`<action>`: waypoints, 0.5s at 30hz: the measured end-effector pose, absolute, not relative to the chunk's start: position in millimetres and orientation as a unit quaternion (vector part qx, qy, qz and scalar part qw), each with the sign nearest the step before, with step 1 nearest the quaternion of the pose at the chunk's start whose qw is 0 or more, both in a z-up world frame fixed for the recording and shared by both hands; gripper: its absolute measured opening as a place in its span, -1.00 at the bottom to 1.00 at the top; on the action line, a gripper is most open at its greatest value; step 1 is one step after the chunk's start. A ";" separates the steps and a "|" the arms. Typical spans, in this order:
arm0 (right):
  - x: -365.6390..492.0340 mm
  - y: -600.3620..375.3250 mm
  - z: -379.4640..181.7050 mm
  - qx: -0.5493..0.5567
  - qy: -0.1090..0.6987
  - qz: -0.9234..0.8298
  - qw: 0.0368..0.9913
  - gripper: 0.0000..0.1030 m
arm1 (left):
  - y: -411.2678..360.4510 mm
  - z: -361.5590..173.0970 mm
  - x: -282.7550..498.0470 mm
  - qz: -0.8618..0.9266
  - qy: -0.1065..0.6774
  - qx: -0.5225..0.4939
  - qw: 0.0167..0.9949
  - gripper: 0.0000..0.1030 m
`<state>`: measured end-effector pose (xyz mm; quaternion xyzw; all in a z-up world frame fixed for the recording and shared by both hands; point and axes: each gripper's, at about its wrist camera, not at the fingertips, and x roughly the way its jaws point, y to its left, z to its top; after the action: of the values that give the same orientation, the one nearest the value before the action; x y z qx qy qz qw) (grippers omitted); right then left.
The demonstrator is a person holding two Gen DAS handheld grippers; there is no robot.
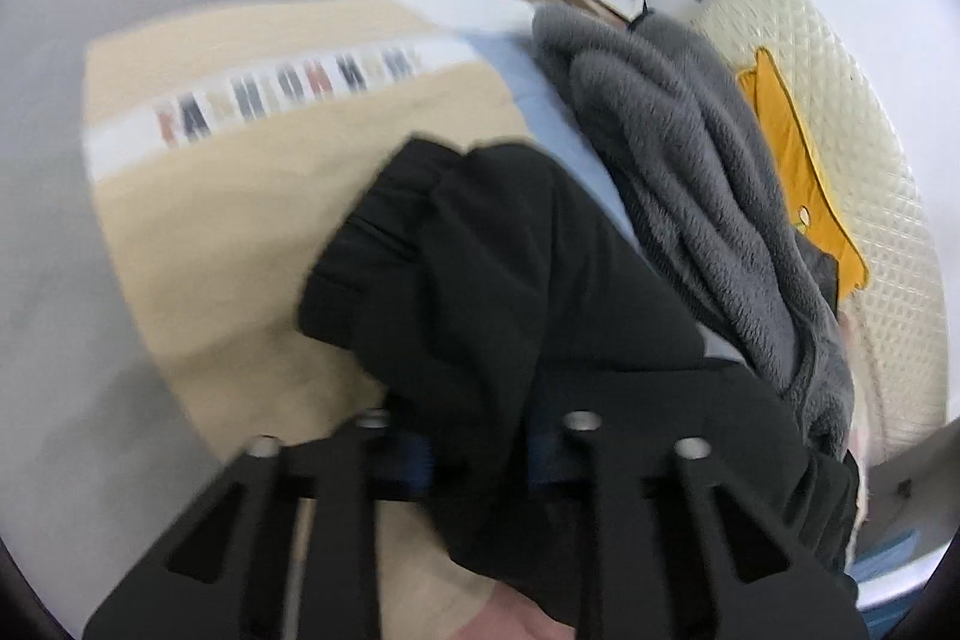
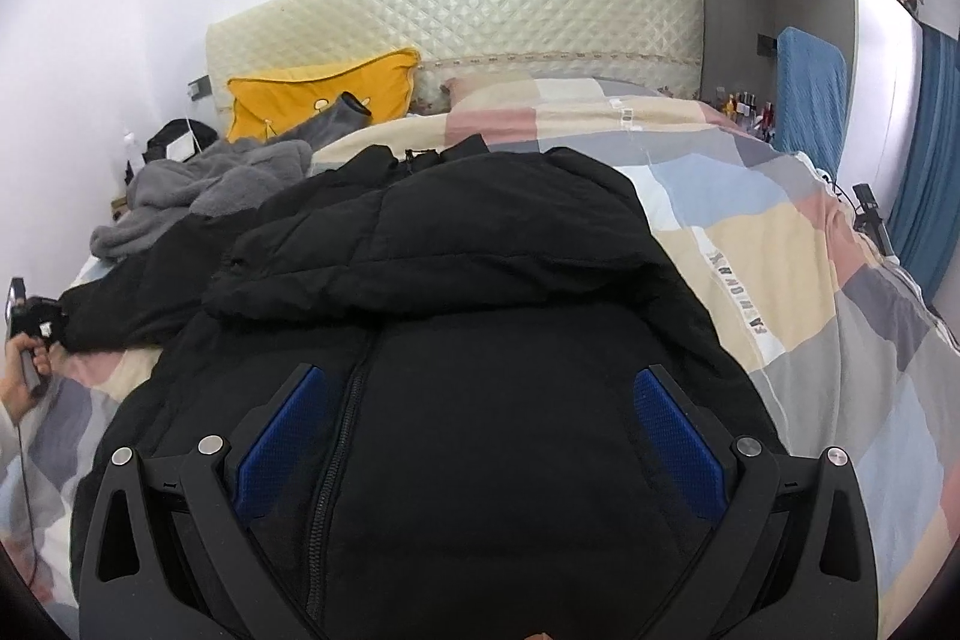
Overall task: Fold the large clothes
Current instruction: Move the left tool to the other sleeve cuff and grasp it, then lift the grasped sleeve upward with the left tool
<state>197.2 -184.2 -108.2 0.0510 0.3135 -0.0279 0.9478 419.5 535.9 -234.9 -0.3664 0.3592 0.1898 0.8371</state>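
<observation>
Black puffer jacket (image 2: 480, 316) lies spread on the patchwork quilt (image 2: 780, 244); the left gripper (image 1: 477, 451) pinches its sleeve, while the right gripper (image 2: 480, 436) hangs wide open over its zip. A grey fleece (image 1: 690, 148) crowds alongside. Only the right view shows the yellow pillow's (image 2: 324, 94) face and the quilted headboard (image 2: 480, 10).

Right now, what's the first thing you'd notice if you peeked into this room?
A big black puffy jacket lies spread across the patchwork quilt on the bed, filling the middle. Behind it, a bright yellow pillow leans on the cream quilted headboard, with a fluffy grey garment heaped nearby. The left gripper pinches the jacket's sleeve.
</observation>
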 end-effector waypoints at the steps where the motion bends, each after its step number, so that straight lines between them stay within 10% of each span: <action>1: 196.2 -185.8 -107.8 0.055 0.313 -0.025 0.948 0.99 | 532.1 -222.8 417.9 0.195 0.357 -0.353 0.843 -0.79; 15: 186.1 -194.3 -91.8 0.053 0.305 0.016 0.951 0.99 | 473.1 -68.6 391.7 0.217 0.282 -0.259 0.898 -0.92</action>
<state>186.1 -194.3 -91.8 0.0527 0.3052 0.0160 0.9507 391.7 473.1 -68.6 -0.2588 0.2822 0.2165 0.8981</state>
